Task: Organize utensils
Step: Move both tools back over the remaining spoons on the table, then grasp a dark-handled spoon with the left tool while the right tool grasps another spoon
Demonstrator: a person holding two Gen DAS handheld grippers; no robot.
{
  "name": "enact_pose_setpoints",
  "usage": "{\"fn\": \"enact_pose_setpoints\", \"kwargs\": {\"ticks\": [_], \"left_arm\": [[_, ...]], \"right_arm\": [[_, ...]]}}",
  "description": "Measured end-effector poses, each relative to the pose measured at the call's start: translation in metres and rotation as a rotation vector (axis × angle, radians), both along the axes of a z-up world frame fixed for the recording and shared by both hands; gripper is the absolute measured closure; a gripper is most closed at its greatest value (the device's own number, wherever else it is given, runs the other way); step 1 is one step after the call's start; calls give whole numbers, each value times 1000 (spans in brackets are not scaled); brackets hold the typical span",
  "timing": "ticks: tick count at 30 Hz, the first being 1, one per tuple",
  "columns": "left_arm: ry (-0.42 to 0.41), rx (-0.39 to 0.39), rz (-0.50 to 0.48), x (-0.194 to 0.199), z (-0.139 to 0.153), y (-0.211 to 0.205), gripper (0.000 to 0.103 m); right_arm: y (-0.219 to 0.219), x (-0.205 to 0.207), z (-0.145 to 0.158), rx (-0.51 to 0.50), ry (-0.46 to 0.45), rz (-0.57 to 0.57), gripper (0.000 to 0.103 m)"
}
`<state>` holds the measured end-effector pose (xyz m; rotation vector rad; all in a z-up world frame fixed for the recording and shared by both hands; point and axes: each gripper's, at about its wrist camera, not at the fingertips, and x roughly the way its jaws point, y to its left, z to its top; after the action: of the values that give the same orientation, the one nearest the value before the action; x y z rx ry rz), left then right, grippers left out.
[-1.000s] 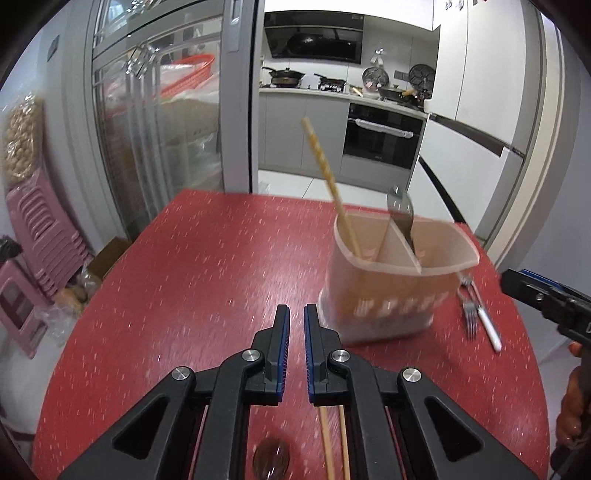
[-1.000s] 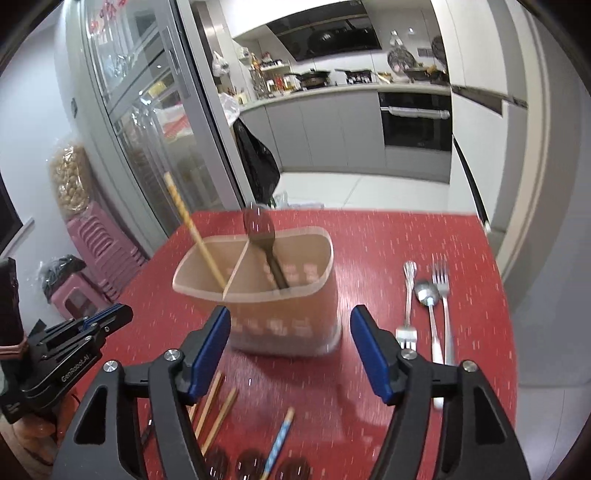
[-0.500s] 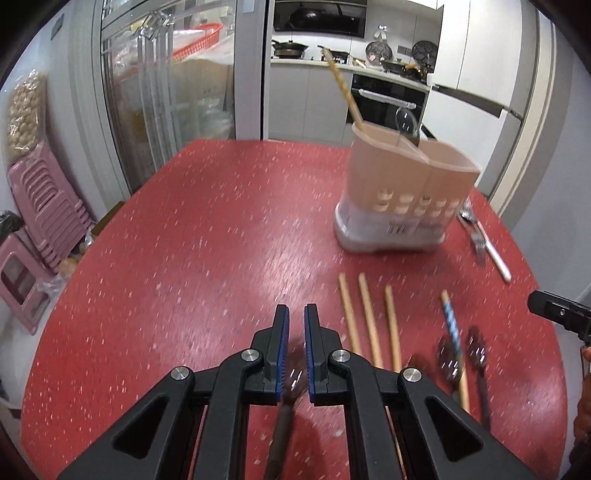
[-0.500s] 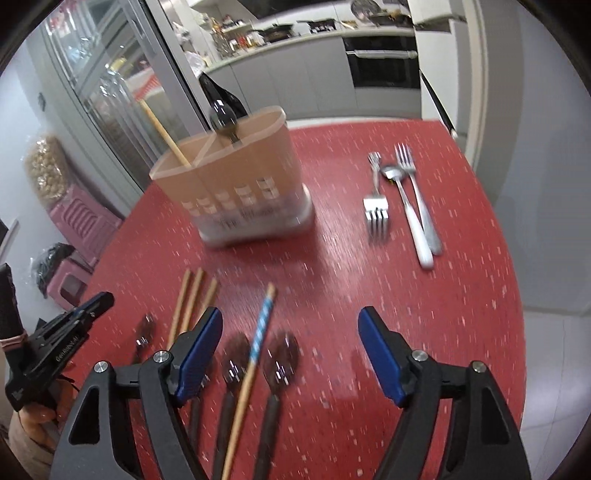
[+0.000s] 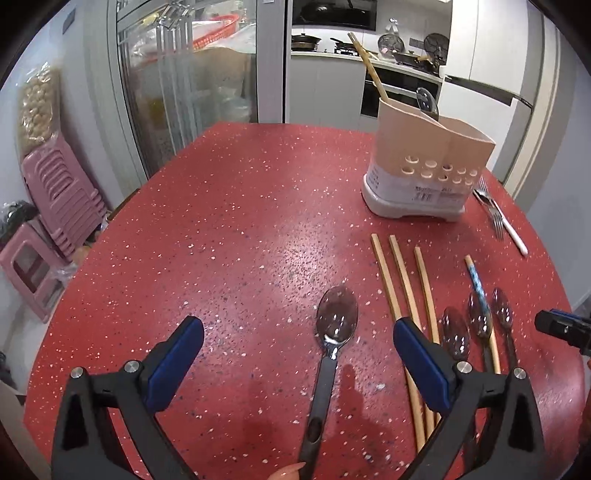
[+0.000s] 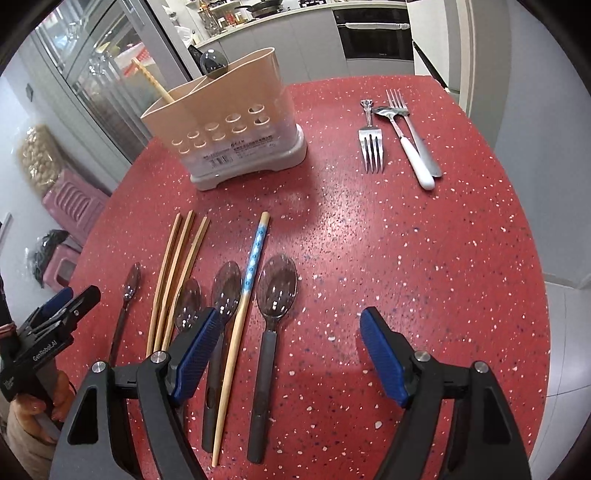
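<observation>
On the red counter the beige caddy stands well beyond the loose utensils. Both grippers have just been opening: left gripper straddles a dark-handled spoon, right gripper another spoon; better to lower squarely, pinching each handle mid-length.

Pink plastic stools stacked beside glass cabinet doors, oven behind

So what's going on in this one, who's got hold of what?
A person holds two grippers over a red table; neither holds anything. The left gripper, its jaws just opened wide, straddles a dark-handled spoon. The right gripper, also opening, hovers above another spoon. The caddy holds one chopstick and one spoon so far.
</observation>
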<state>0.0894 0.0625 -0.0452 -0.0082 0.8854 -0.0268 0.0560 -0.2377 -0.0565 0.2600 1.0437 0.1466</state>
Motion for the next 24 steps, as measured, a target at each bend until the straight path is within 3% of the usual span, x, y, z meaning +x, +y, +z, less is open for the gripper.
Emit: {"fn": "enact_pose_setpoints", "kwargs": {"ticks": [12, 24], "left_arm": [[87, 56, -26, 6, -39, -3, 0], [127, 81, -75, 21, -46, -10, 0]], "right_arm": [[9, -4, -18, -54, 78, -3, 16], [22, 6, -30, -114, 145, 27, 16]]}}
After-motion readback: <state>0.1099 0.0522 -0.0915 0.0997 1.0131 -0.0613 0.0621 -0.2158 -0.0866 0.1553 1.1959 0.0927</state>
